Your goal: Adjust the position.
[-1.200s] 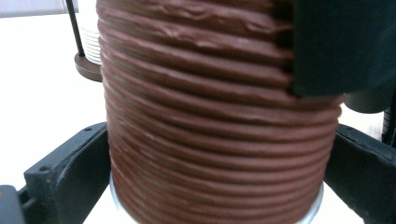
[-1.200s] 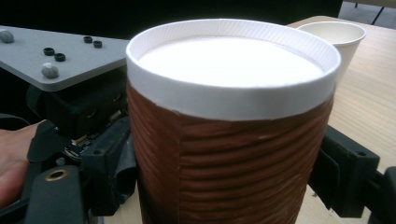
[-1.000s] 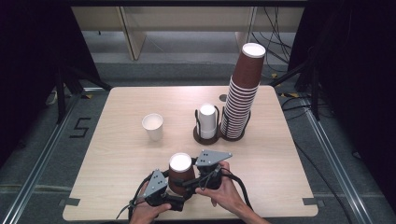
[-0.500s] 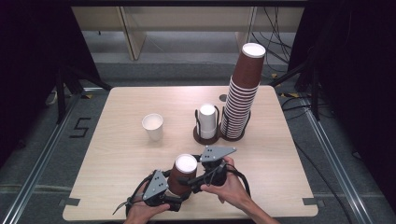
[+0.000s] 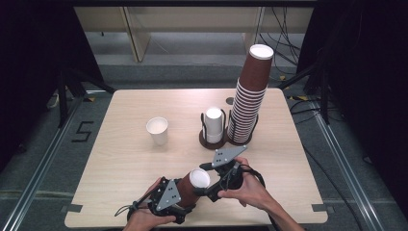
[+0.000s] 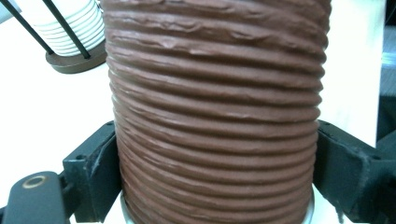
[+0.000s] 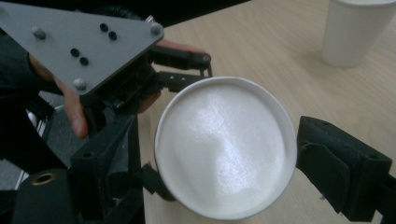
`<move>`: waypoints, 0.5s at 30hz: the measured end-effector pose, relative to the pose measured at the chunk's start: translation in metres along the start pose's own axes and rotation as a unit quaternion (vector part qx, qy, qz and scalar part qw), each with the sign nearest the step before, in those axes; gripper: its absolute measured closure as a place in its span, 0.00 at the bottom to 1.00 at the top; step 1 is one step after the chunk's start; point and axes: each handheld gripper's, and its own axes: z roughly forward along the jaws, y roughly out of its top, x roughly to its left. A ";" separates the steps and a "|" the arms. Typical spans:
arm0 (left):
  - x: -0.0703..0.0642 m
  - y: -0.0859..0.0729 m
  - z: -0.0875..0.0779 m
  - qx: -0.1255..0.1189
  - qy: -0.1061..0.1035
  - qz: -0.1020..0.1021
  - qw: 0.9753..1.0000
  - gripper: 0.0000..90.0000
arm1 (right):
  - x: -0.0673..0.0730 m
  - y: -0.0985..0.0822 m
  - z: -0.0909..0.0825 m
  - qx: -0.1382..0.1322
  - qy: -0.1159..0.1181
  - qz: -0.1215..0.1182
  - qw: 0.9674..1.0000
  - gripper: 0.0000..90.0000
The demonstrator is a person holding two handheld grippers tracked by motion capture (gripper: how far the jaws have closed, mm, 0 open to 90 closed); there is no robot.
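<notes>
The left hand-held gripper pinches the light, crushable brown ribbed paper cup mid-wall near the worktop's front edge, while the right hand-held gripper stands spread about its stiffer white rim, the better hold

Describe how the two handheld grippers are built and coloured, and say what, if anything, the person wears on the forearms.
Both the left gripper and the right gripper are black, with two blocky black jaws. Each carries a grey three-cornered plate dotted with small screws and dark holes. Thin black cables trail from them. The forearms are bare, with no sleeves or gloves in view.
</notes>
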 end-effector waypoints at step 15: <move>-0.006 0.005 -0.001 0.025 -0.007 0.038 0.999 0.13 | 0.005 -0.001 0.012 0.051 0.008 -0.024 0.998 0.18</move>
